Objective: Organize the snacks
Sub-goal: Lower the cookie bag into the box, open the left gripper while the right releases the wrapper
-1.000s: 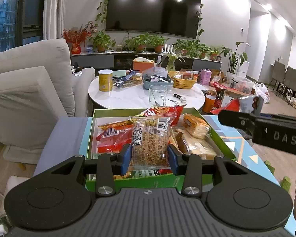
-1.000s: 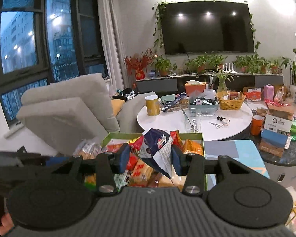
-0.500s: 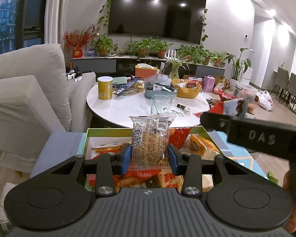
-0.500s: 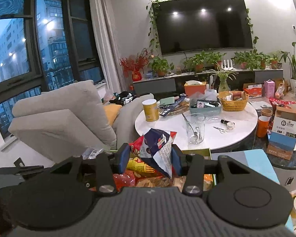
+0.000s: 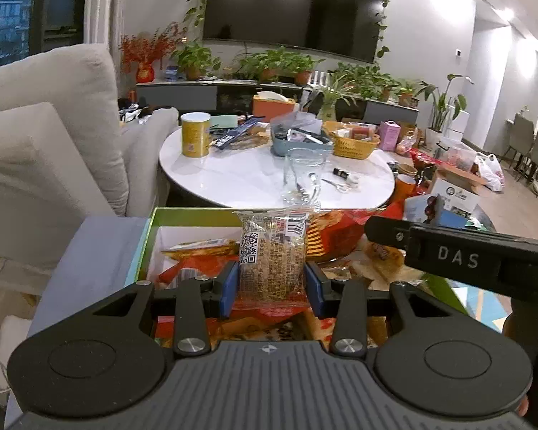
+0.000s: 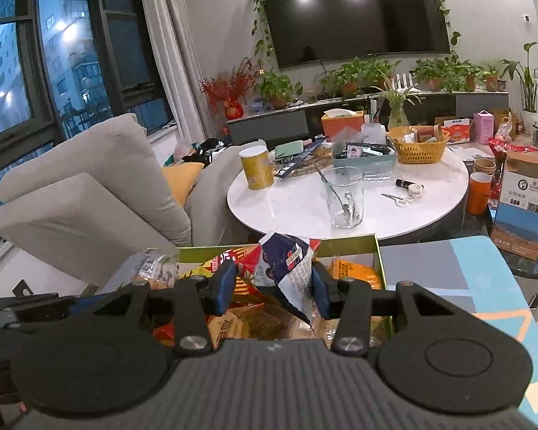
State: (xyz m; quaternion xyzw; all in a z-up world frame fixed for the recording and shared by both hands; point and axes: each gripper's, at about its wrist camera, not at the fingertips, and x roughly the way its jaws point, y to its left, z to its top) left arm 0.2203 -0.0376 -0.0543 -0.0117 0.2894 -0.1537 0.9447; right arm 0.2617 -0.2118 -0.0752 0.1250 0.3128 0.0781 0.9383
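Note:
A green box full of snack packets lies just below both grippers. My left gripper is shut on a clear packet of brown snack with a QR code, held upright over the box's far half. In the right wrist view, my right gripper is shut on a dark blue and white snack bag above the same box. The clear packet shows at that view's left. The right gripper's black body crosses the left wrist view's right side.
A round white table stands right behind the box, with a glass, a yellow can, a basket and clutter. A grey sofa is on the left. The box rests on a blue and grey patterned surface.
Both grippers have moved forward toward the round table and a little lower over the box. Each still holds its packet.

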